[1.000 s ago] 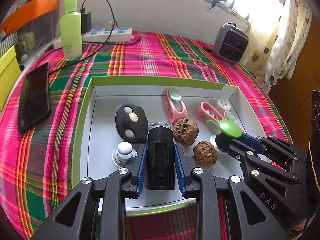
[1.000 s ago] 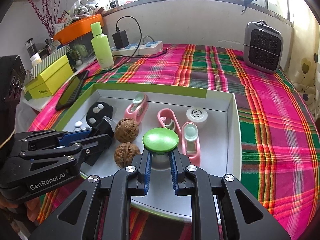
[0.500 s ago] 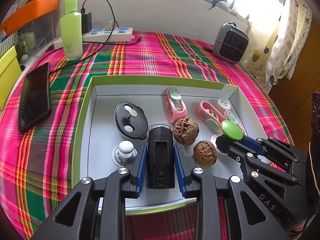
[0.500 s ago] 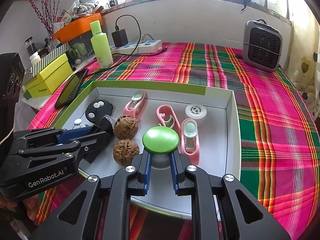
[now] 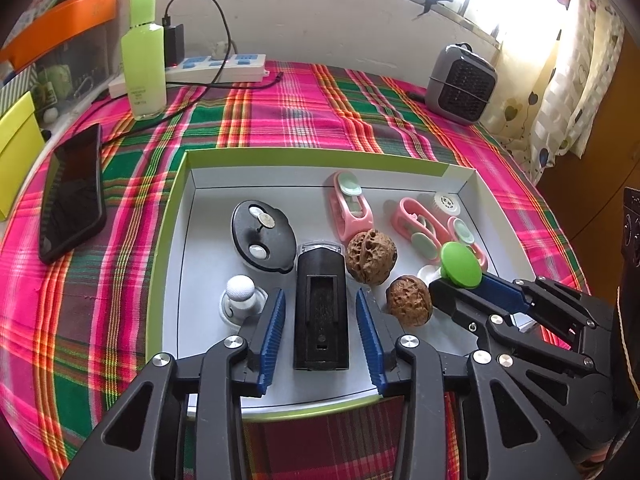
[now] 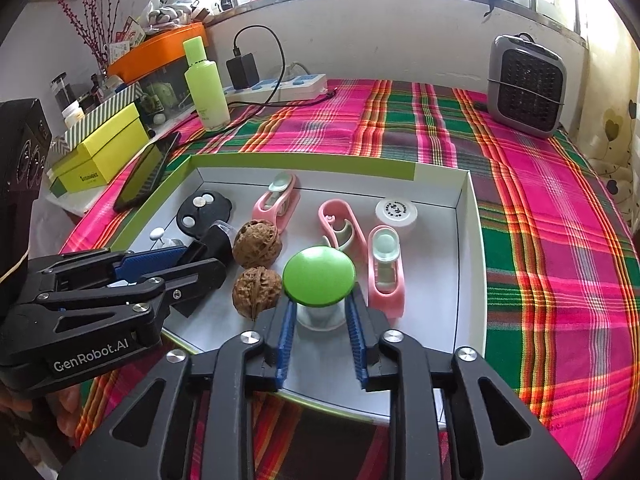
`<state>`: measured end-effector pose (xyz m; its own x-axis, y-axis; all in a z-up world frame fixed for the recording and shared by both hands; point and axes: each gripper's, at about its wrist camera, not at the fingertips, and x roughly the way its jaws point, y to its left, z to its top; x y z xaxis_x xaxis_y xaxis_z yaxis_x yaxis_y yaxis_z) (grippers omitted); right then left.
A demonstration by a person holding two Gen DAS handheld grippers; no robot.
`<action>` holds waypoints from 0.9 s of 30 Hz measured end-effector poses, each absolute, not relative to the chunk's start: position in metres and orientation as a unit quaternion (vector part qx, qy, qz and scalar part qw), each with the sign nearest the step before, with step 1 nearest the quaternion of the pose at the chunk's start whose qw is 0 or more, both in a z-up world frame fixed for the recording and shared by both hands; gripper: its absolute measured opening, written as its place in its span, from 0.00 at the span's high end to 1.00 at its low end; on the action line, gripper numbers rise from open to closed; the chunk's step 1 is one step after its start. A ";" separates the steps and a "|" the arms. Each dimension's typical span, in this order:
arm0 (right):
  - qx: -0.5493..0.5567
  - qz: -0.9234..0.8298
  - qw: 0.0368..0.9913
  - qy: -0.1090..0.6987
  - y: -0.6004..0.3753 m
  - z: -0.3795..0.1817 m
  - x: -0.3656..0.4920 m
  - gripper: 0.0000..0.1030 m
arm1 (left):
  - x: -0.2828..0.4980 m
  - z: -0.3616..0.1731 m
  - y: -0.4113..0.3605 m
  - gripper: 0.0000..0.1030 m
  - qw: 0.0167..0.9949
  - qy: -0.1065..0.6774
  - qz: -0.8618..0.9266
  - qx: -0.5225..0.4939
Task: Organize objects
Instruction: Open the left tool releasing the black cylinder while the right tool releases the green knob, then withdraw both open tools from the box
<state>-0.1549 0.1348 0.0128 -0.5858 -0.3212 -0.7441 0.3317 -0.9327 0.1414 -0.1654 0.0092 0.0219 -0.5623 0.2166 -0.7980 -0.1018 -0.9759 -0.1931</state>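
While the left gripper [image 5: 321,316] stands with jaws apart around the black case [image 5: 320,308] at lower centre of the tray [image 5: 168,256], the right gripper [image 6: 320,316] seems barely parted beneath the green-capped jar [image 6: 319,276], which could tip against the nearby walnut [image 6: 252,290].

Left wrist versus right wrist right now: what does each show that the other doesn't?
Only the left wrist view: clear gaps between the left gripper's pads and the black device lying in the tray, plus the white round-headed piece in full. Only the right wrist view: the right gripper straddling the white base under the green cap, and the red-berry branches at back left. Both: two walnuts, pink clips, green bottle, heater.
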 end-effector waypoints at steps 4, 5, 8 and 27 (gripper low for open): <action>0.415 -0.892 0.181 0.011 0.134 0.014 -0.153 0.70 | -0.165 0.022 0.009 0.63 0.091 -0.062 0.882 -0.459; 0.415 -0.892 0.181 0.010 0.134 0.014 -0.153 0.69 | -0.165 0.022 0.009 0.63 0.090 -0.062 0.882 -0.459; 0.414 -0.892 0.181 0.010 0.134 0.015 -0.152 0.68 | -0.164 0.022 0.009 0.62 0.091 -0.063 0.882 -0.458; 0.406 -0.897 0.173 -0.006 0.142 0.023 -0.133 0.64 | -0.135 0.044 0.011 0.55 0.065 -0.036 0.904 -0.421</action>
